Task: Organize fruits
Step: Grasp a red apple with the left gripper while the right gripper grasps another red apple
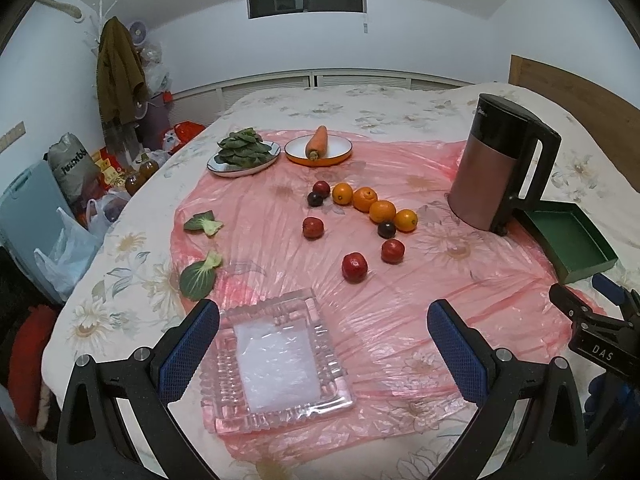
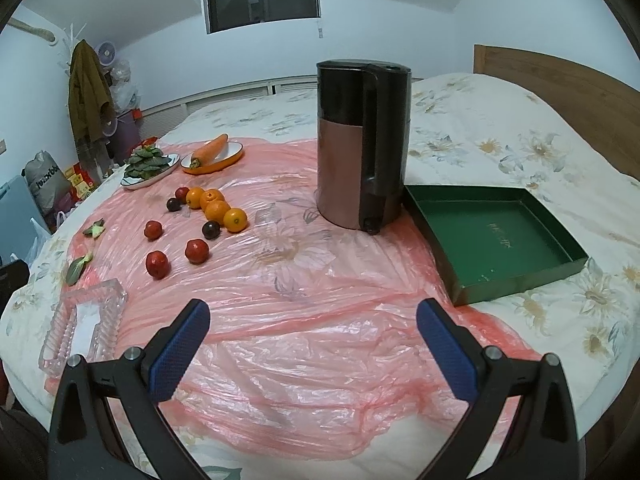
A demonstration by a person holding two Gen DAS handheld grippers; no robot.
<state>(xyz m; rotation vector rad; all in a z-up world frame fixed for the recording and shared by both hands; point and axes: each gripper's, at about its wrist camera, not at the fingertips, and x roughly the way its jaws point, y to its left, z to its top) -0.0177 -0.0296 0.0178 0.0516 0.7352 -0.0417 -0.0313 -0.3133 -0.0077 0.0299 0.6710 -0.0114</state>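
Several oranges (image 1: 365,199) lie in a row on the pink plastic sheet (image 1: 400,320), with red fruits (image 1: 354,267) and dark plums (image 1: 387,229) around them; the oranges (image 2: 217,209) and red fruits (image 2: 157,264) also show in the right wrist view. A clear glass dish (image 1: 276,364) lies empty just ahead of my left gripper (image 1: 323,344), which is open. My right gripper (image 2: 313,344) is open and empty over bare plastic; the glass dish (image 2: 82,330) is to its left and an empty green box (image 2: 492,240) to its right. The right gripper (image 1: 588,308) shows at the left view's right edge.
A brown-and-black kettle (image 2: 362,144) stands mid-bed beside the green box (image 1: 568,246). At the back are a plate of greens (image 1: 244,152) and a carrot on an orange-rimmed plate (image 1: 318,144). Two loose green leaves (image 1: 198,276) lie left. Bags clutter the floor left of the bed.
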